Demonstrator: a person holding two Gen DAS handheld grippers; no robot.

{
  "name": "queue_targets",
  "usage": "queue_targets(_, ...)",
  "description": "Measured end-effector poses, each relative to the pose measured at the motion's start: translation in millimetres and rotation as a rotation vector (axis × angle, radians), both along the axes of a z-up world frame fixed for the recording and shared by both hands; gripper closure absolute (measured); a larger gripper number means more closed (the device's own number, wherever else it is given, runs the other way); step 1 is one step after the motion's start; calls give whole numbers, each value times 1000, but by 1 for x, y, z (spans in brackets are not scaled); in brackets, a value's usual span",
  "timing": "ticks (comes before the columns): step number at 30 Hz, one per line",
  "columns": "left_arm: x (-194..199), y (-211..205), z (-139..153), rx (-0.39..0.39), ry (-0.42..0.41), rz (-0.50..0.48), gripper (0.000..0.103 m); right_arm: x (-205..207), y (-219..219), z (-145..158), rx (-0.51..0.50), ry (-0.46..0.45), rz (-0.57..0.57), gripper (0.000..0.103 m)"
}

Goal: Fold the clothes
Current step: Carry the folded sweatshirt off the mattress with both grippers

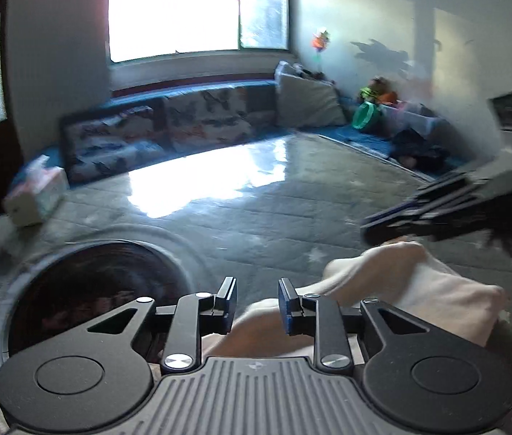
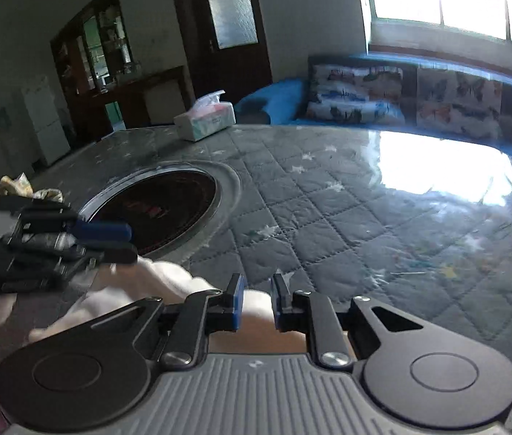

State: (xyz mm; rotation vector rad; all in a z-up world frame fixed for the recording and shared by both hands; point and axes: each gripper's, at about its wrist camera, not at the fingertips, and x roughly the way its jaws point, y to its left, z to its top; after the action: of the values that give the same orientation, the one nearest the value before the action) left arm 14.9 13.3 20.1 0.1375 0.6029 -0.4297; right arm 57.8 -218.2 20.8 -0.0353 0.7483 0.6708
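Observation:
A pale cream garment (image 1: 437, 290) lies bunched on the grey quilted table cover (image 1: 256, 217), at the near edge. My left gripper (image 1: 257, 286) hovers over the garment's left end, its jaws a little apart with nothing pinched between the pads. My right gripper (image 1: 371, 223) reaches in from the right just above the cloth's far fold, its jaws narrow. In the right wrist view my right gripper (image 2: 257, 282) shows a small gap between its blue pads, with the garment (image 2: 154, 282) lying below and to the left. My left gripper (image 2: 129, 243) is at the left edge there.
A round dark hotplate (image 1: 92, 290) is set into the table left of the garment, also the hotplate (image 2: 161, 199) in the right wrist view. A tissue box (image 2: 205, 119) stands at the far corner. Patterned cushions (image 1: 183, 123) line a blue bench under the window. Crumpled cloth (image 2: 24, 185) lies at far left.

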Motion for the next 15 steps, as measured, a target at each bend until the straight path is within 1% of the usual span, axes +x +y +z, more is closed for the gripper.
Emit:
queue_targets(2, 11, -4, -5, 9, 46, -6, 75, 15, 4, -5, 6, 62, -5, 87)
queue_targets(4, 20, -4, -11, 18, 87, -1, 70, 25, 7, -10, 7, 114, 0, 87)
queue_targets(5, 24, -3, -13, 12, 106, -6, 67, 28, 8, -13, 6, 127, 0, 86)
queue_targets(6, 27, -3, -15, 9, 119, -8, 66, 28, 10, -15, 3, 135, 2, 86)
queue_targets(10, 33, -2, -22, 1, 144, -22, 66, 32, 14, -23, -12, 168, 9, 88)
queue_targets(11, 33, -2, -23, -3, 142, -24, 67, 32, 15, -25, -15, 169, 11, 90)
queue_targets(12, 32, -1, -23, -3, 128, -28, 75, 30, 15, -24, -13, 154, 14, 98)
queue_targets(13, 31, -1, -23, -4, 114, -31, 78, 29, 16, -23, -12, 139, 17, 101)
queue_targets(15, 28, -1, -21, -7, 78, -34, 81, 25, 18, -18, -11, 95, 22, 101)
